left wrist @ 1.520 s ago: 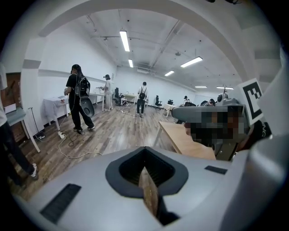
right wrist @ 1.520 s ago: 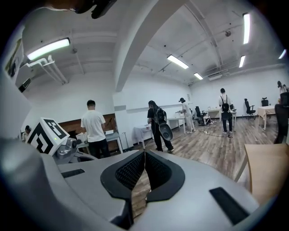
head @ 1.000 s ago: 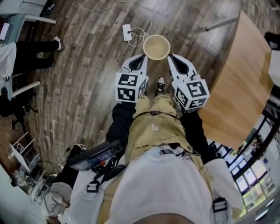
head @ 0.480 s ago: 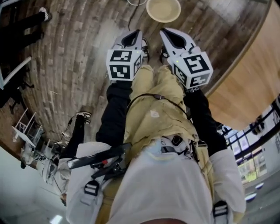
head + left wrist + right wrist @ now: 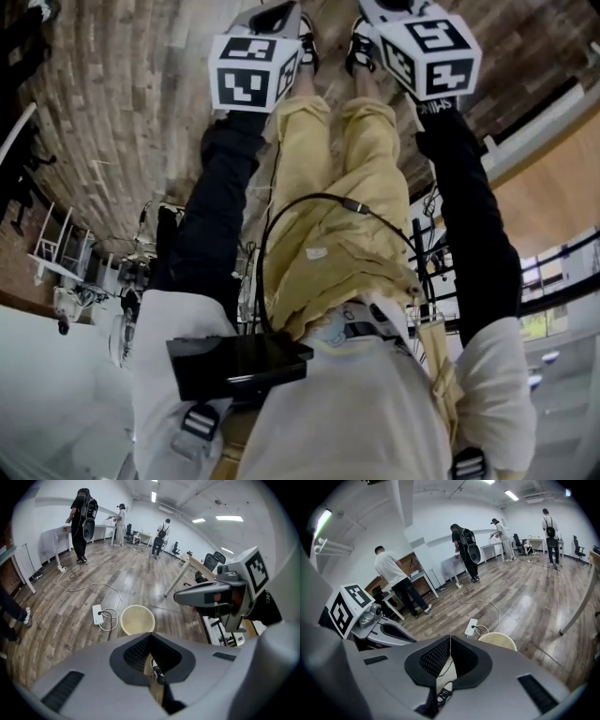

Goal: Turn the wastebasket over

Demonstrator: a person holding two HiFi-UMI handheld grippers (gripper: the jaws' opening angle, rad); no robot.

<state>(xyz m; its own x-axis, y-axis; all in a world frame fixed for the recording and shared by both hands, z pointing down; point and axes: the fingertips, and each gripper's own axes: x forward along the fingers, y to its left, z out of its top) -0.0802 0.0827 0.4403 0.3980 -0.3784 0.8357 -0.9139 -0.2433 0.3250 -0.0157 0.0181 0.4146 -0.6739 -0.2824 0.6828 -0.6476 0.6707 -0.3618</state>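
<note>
The wastebasket [image 5: 137, 619] is a pale cream mesh basket standing upright on the wood floor, mouth up; it also shows in the right gripper view [image 5: 498, 641]. It is out of the head view. My left gripper [image 5: 150, 637] points down at the floor short of the basket, jaws together, nothing between them. My right gripper [image 5: 450, 638] is shut and empty too, beside the left one. Their marker cubes [image 5: 246, 73] [image 5: 431, 47] sit at the top of the head view, above my shoes. Each gripper sees the other: the right gripper [image 5: 206, 595], the left gripper [image 5: 379, 632].
A white power strip [image 5: 98, 614] with a looped cable lies just left of the basket. A wooden table [image 5: 562, 187] stands to my right, its leg [image 5: 176, 581] behind the basket. Several people stand at desks [image 5: 82, 524] [image 5: 396, 581] further off.
Both grippers have sunk toward the floor and slid to the top edge of the head view. The basket has passed out of that view's top edge.
</note>
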